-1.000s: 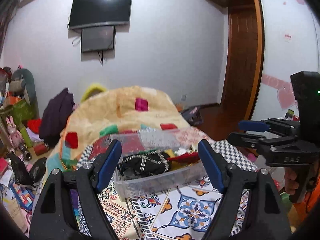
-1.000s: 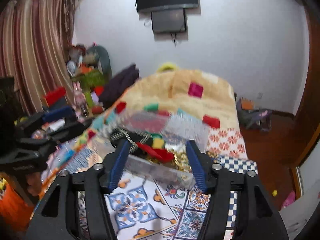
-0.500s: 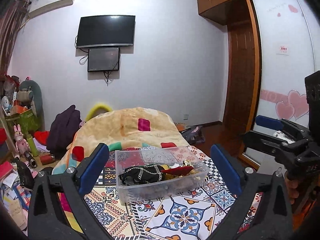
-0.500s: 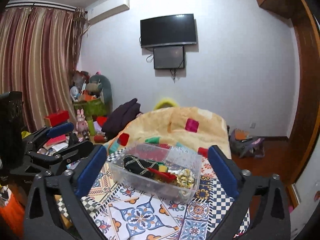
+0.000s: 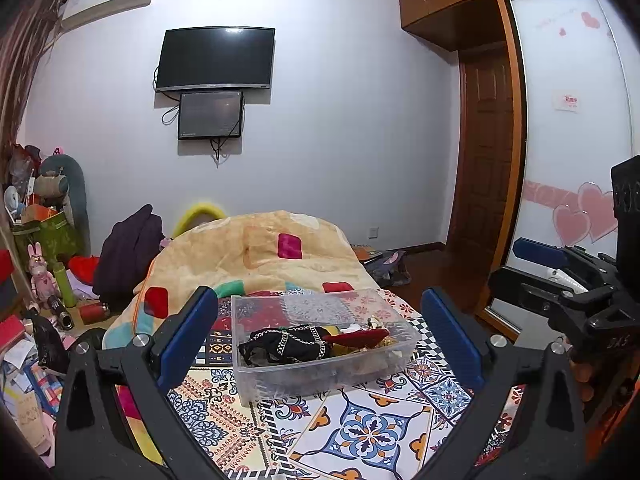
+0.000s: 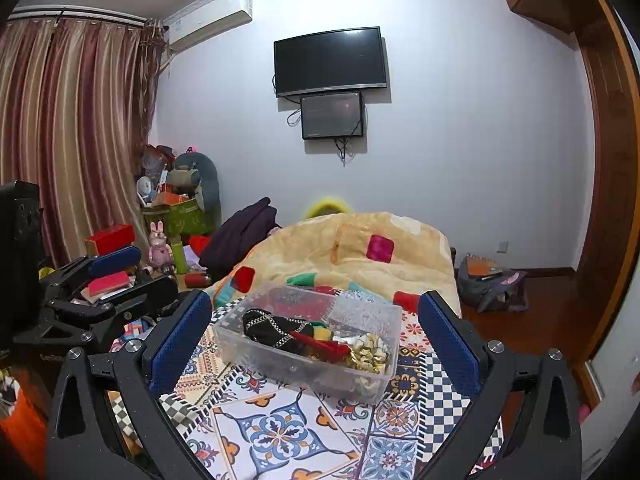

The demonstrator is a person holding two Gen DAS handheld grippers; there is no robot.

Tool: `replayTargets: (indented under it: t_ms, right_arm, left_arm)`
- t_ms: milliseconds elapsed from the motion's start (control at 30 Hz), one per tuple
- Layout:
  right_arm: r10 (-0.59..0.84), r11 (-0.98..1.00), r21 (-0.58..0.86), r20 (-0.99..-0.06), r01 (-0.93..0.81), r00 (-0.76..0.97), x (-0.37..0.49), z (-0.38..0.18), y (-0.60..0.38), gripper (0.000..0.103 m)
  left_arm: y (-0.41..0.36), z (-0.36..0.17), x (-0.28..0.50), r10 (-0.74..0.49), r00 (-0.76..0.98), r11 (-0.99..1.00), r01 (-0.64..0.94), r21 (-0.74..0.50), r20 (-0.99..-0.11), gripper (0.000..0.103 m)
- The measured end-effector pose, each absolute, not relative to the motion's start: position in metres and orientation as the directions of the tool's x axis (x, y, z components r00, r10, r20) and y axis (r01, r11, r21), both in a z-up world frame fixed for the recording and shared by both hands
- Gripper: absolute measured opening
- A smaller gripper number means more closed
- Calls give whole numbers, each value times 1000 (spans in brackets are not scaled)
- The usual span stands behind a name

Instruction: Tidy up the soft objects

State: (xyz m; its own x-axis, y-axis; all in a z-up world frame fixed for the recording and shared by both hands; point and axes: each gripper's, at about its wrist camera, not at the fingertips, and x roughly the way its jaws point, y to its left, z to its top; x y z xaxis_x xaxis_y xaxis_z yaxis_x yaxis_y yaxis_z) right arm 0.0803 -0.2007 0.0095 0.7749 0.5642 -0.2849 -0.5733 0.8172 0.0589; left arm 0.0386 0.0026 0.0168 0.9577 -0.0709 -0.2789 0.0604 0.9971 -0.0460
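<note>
Your left gripper (image 5: 320,340) and right gripper (image 6: 314,338) have just opened wide, nothing between the jaws. The soft objects (image 6: 316,338) lie in the clear bin (image 6: 280,364) at frame centre: light, limp; pinch a bunched fold.

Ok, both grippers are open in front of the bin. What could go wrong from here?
The clear bin sits on soft patterned bedding, so a push may tip or slide it. The chain on the black item could snag a finger. The left gripper and right gripper hang close together and could collide.
</note>
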Motion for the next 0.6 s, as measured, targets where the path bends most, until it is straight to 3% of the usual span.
replayTargets:
  t_ms: [600]
  right_arm:
    - [572,812,63,-281,-580,771,76,10,-201,103]
  left_arm:
    - [1,16,38,-68,957,997,59,-41,-280,103]
